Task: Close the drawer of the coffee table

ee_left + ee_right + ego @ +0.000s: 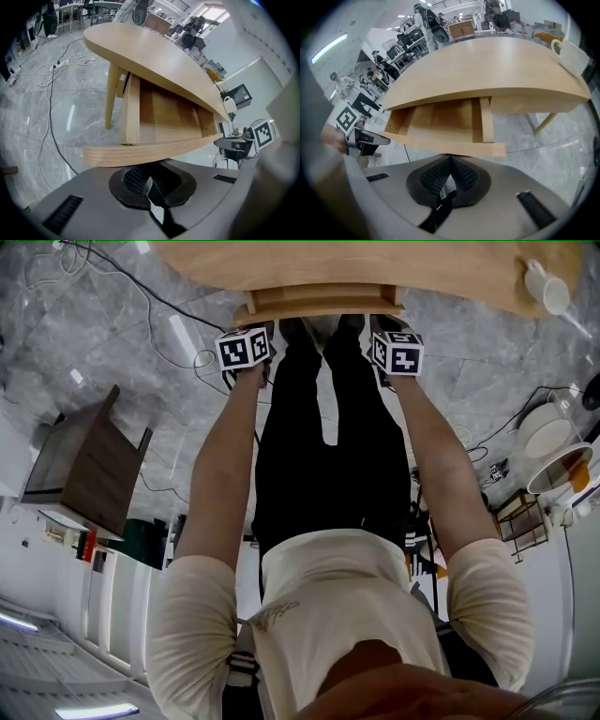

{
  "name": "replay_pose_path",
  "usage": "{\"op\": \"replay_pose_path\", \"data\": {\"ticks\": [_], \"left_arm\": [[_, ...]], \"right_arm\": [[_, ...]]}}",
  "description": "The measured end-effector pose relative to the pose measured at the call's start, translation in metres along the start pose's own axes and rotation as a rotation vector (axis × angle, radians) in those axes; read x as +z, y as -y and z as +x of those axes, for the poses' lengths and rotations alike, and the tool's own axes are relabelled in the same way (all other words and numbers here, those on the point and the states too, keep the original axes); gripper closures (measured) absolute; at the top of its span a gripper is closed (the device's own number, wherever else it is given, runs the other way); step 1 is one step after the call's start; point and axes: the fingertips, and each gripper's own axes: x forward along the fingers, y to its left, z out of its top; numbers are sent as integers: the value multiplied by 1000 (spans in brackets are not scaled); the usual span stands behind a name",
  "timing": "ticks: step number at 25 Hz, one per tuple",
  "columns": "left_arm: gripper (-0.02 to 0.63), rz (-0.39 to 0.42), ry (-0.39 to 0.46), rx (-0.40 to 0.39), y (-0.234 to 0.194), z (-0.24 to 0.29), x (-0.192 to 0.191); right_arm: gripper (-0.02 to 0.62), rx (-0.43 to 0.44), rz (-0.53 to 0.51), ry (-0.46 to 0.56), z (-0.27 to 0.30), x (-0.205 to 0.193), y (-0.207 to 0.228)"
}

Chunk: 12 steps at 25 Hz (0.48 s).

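The light wood coffee table point(441, 263) runs along the top of the head view, and its drawer point(319, 302) stands pulled out toward me. My left gripper point(249, 337) and right gripper point(394, 337) sit side by side at the drawer's front panel. In the left gripper view the pads point(140, 177) are shut together with nothing between them, right up against the front panel point(150, 153). The right gripper point(449, 174) is shut too, its tips at the panel's edge point(454, 147). The drawer's inside point(440, 117) looks empty.
A white mug point(548, 287) stands on the table's right end point(571, 54). A dark wooden side table point(89, 465) stands on the grey floor at the left. Cables point(141, 296) trail over the floor. White bowls and clutter point(553, 446) lie at the right.
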Motion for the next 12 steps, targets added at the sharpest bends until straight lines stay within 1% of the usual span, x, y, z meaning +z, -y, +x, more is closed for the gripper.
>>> {"op": "replay_pose_path", "data": {"ticks": [5, 12], "left_arm": [[600, 30, 8, 12, 0, 1, 22], [600, 62, 12, 19, -5, 3, 45]], "right_arm": [[601, 9, -32, 13, 3, 20, 4], [601, 3, -32, 29, 9, 40, 4]]}}
